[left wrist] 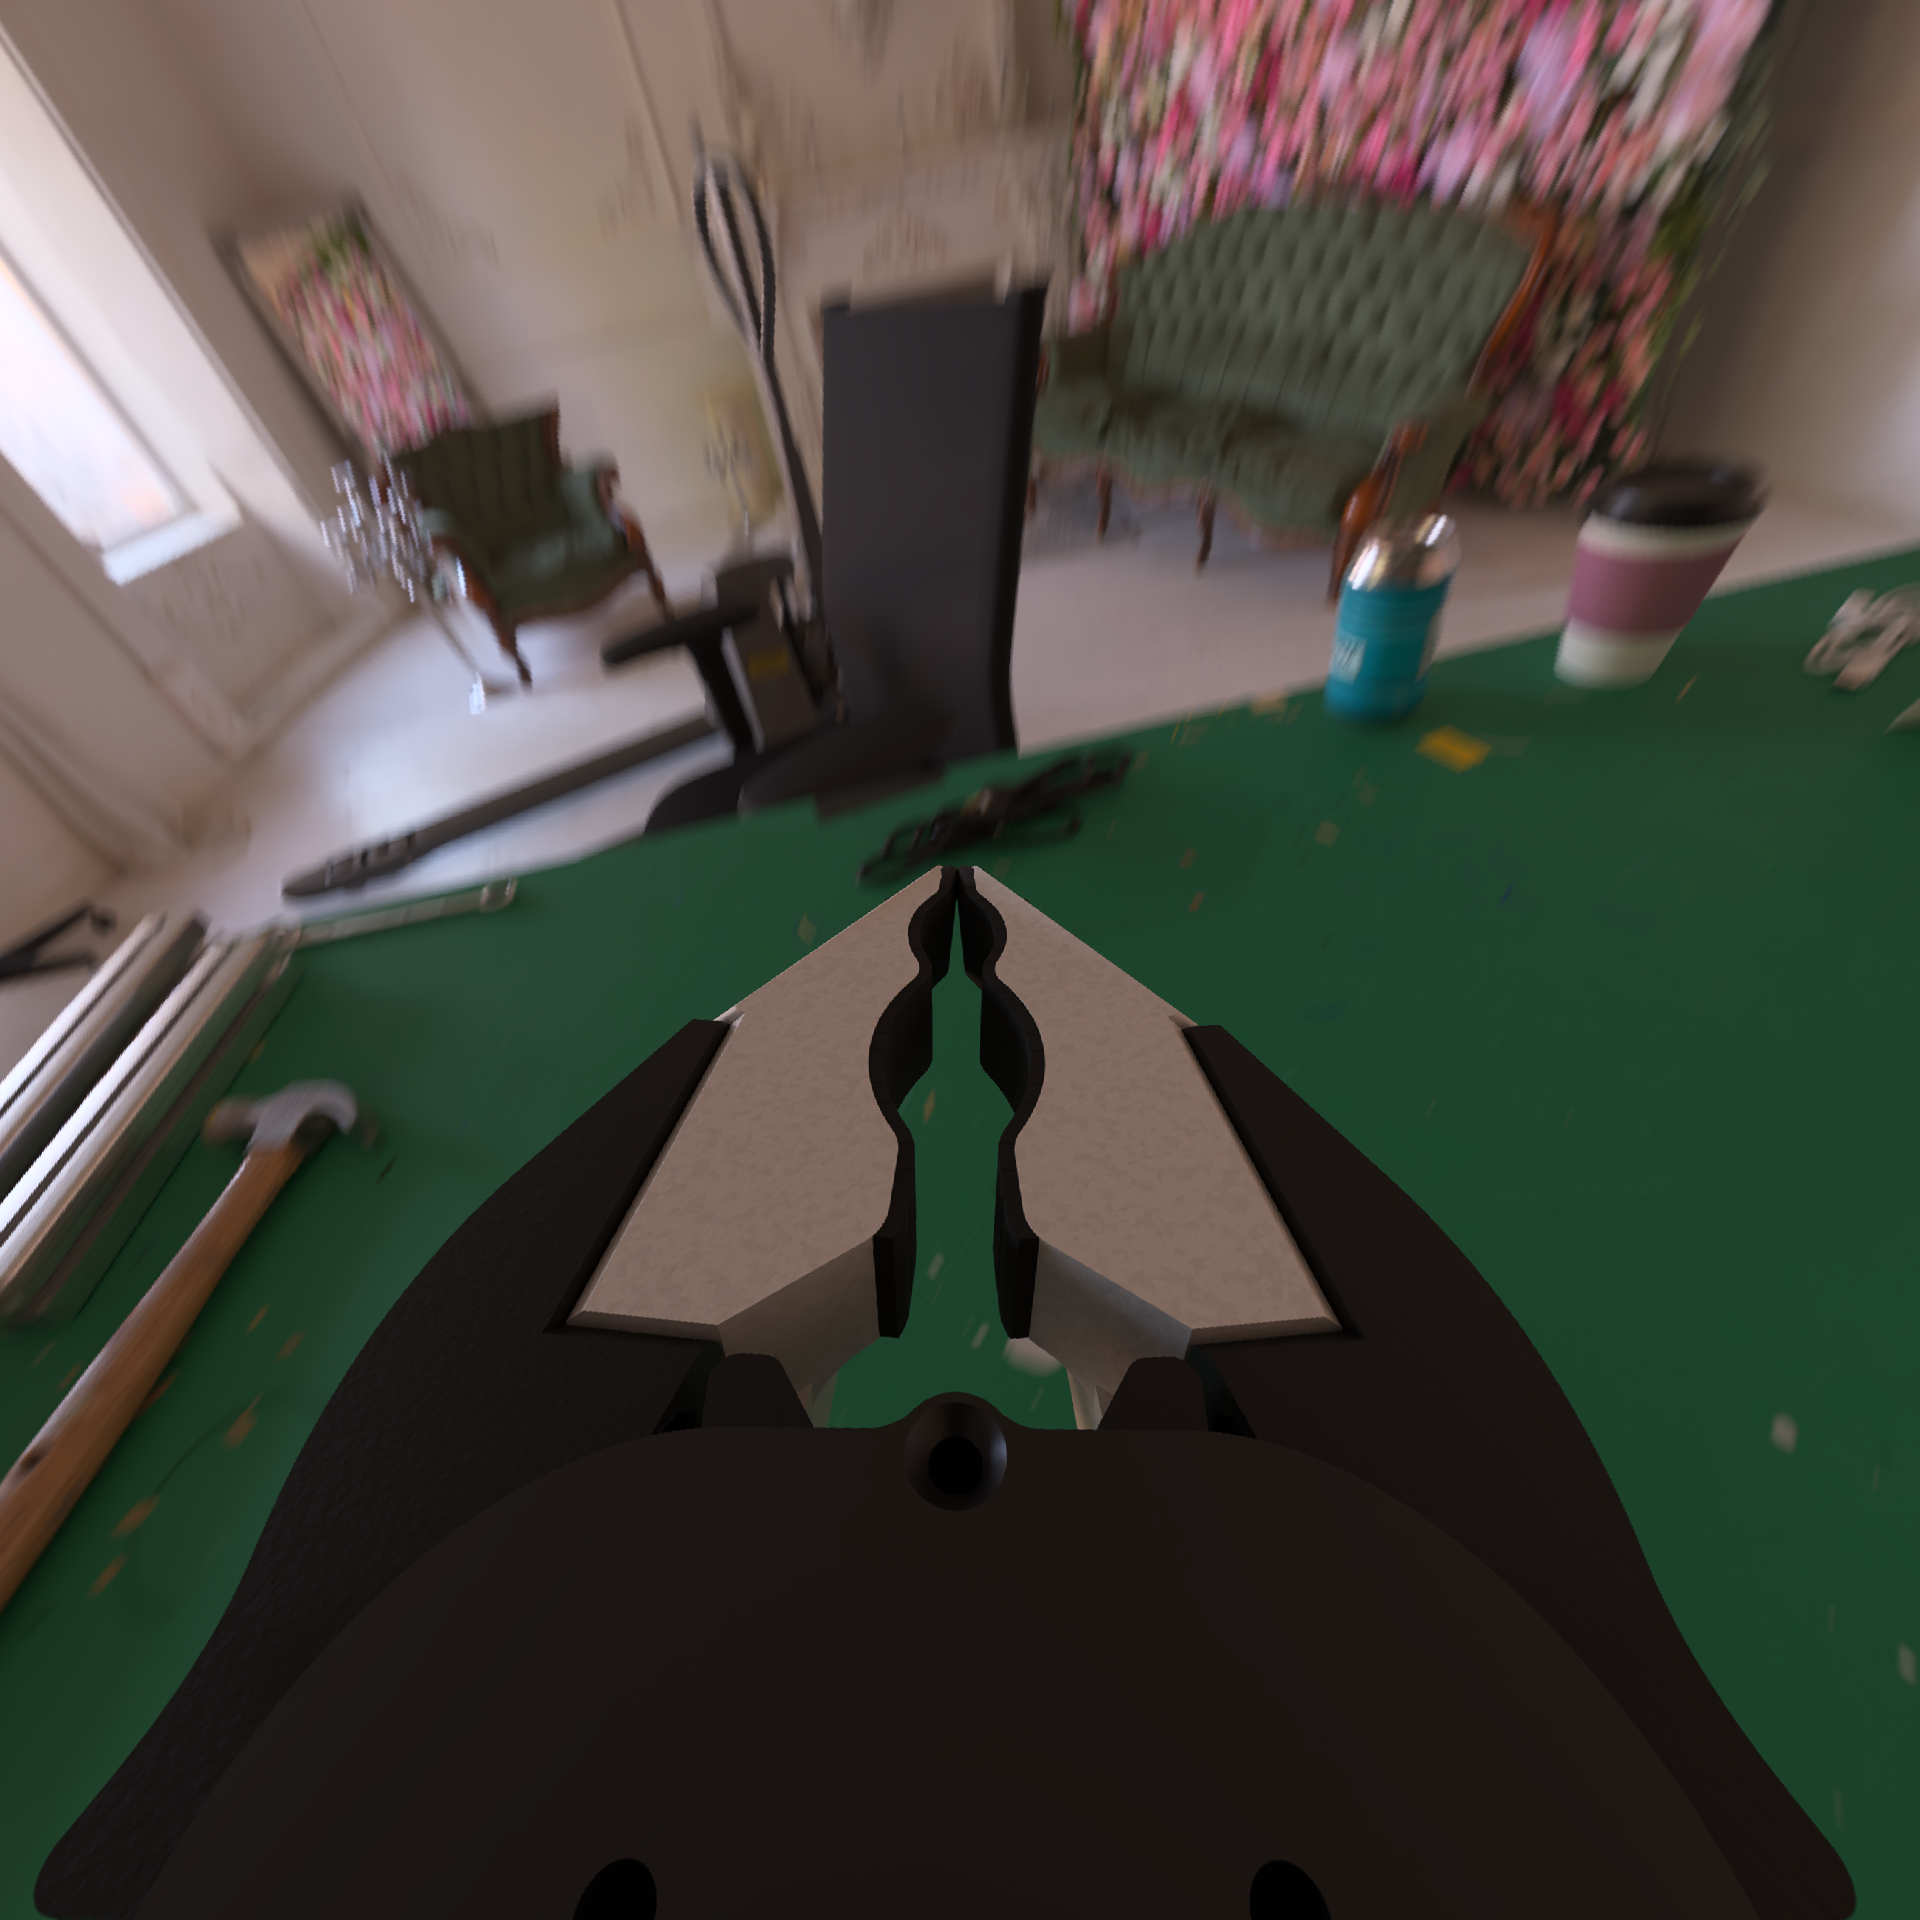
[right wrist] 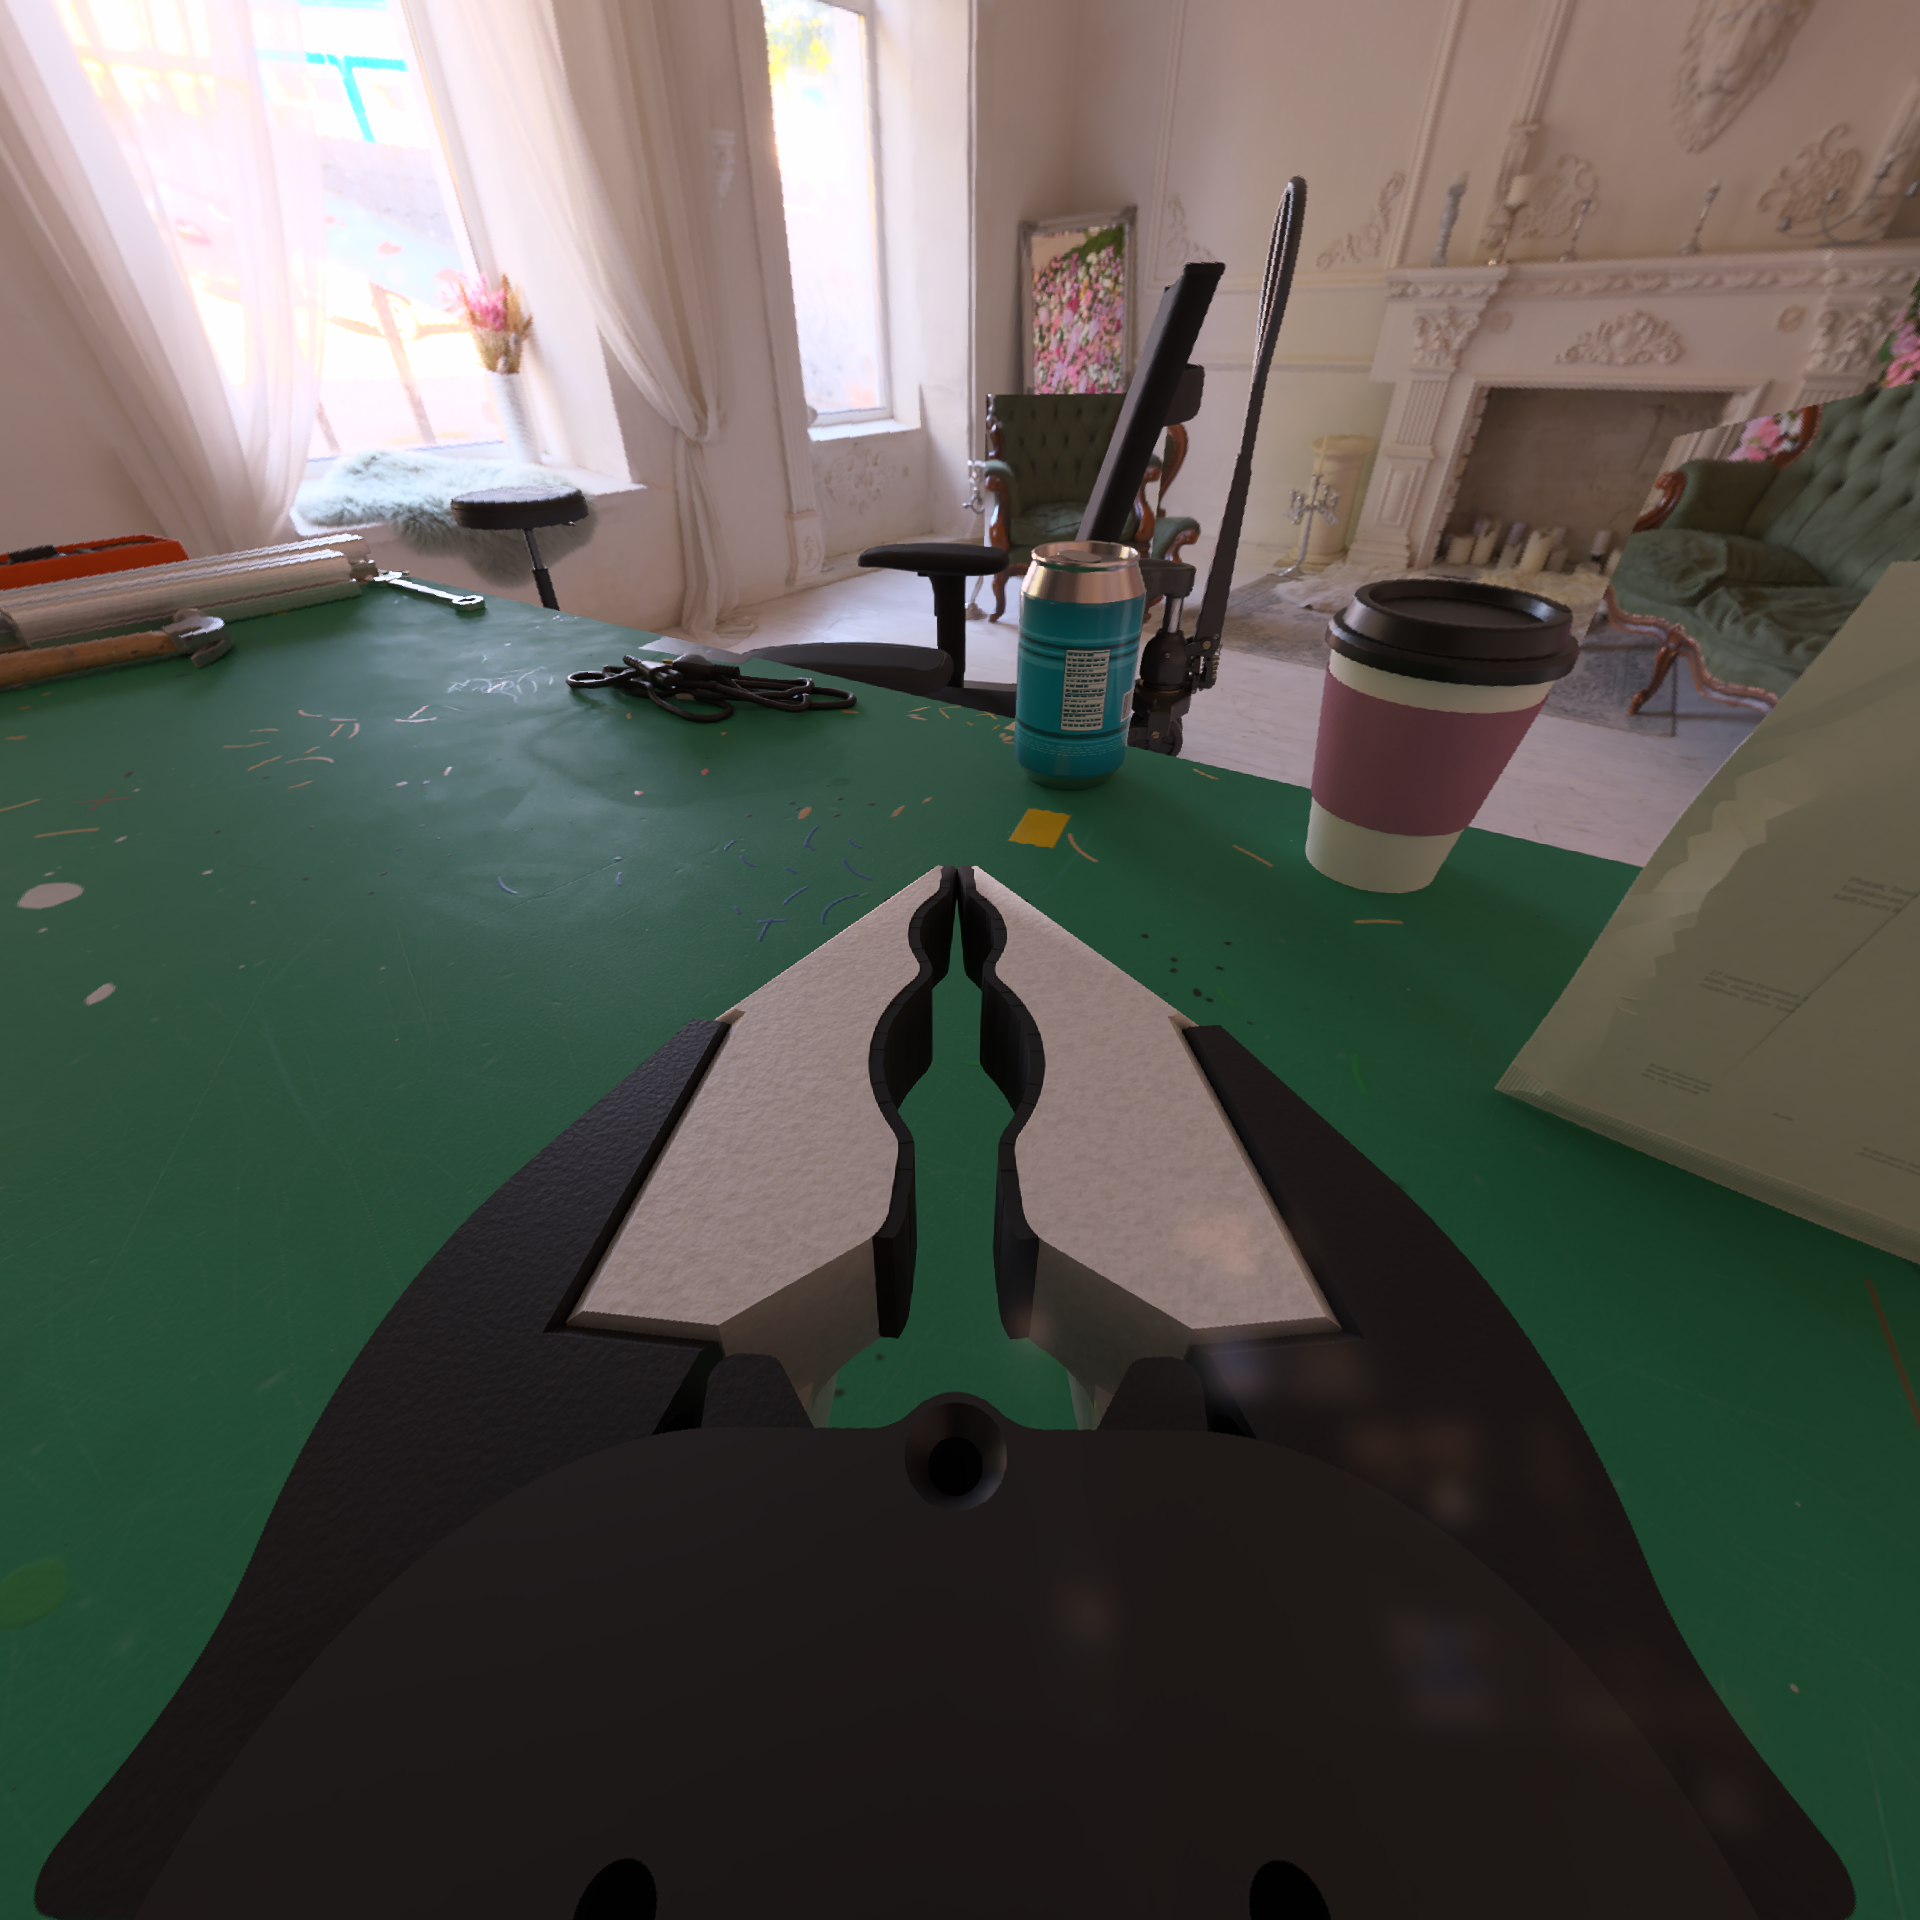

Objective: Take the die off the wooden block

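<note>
No die and no wooden block show in either view. My left gripper (left wrist: 957, 875) is shut and empty, its tips touching, above the green table (left wrist: 1455, 1091); this view is blurred. My right gripper (right wrist: 957, 873) is also shut and empty, above the same green table (right wrist: 416, 987), pointing toward its far edge.
A teal can (right wrist: 1077, 665) and a lidded paper cup (right wrist: 1423, 732) stand near the far edge; both also show in the left view, can (left wrist: 1387, 623), cup (left wrist: 1647, 571). Black cord (right wrist: 712, 688), hammer (left wrist: 156, 1320), metal rails (left wrist: 114, 1081), a wrench (right wrist: 431, 592) and a pale booklet (right wrist: 1756, 977) lie around.
</note>
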Robot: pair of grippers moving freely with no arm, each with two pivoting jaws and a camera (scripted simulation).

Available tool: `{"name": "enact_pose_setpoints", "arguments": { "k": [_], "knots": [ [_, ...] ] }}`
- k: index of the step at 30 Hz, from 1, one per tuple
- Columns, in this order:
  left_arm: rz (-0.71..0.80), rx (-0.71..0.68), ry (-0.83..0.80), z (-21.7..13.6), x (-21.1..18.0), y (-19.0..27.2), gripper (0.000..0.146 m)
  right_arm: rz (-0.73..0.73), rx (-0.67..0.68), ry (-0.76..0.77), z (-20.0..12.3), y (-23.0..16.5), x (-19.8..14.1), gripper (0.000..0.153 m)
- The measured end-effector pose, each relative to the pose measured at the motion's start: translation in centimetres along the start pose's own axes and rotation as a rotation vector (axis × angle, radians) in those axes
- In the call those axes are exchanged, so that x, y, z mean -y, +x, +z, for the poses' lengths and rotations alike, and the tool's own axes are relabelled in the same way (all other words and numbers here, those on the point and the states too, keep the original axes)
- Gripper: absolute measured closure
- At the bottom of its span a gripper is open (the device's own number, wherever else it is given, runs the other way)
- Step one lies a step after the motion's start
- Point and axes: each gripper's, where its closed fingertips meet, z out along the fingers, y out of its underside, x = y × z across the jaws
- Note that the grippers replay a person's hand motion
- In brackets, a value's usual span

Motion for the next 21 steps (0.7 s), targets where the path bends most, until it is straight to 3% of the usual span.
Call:
{"name": "enact_pose_setpoints", "arguments": {
  "k": [5,9,14,21],
  "knots": [
    [0.012,0.054,-0.429,-2.7,-7.5,-7.0,0.136,-0.006,0.021,-0.009,0.1,-0.4,-0.2,0.153],
    [0.007,0.036,-0.662,-4.1,-13.3,-8.7,0.131,-0.002,0.034,-0.026,0.4,-0.6,-0.7,0.153],
    [0.079,-0.098,-0.835,-3.8,-18.0,-8.0,0.124,-0.013,0.057,-0.043,0.5,-1.2,-1.1,0.153],
    [0.165,-0.261,-0.984,-2.4,-21.6,-5.8,0.117,-0.035,0.074,-0.067,0.4,-1.8,-1.6,0.153]
  ]
}}
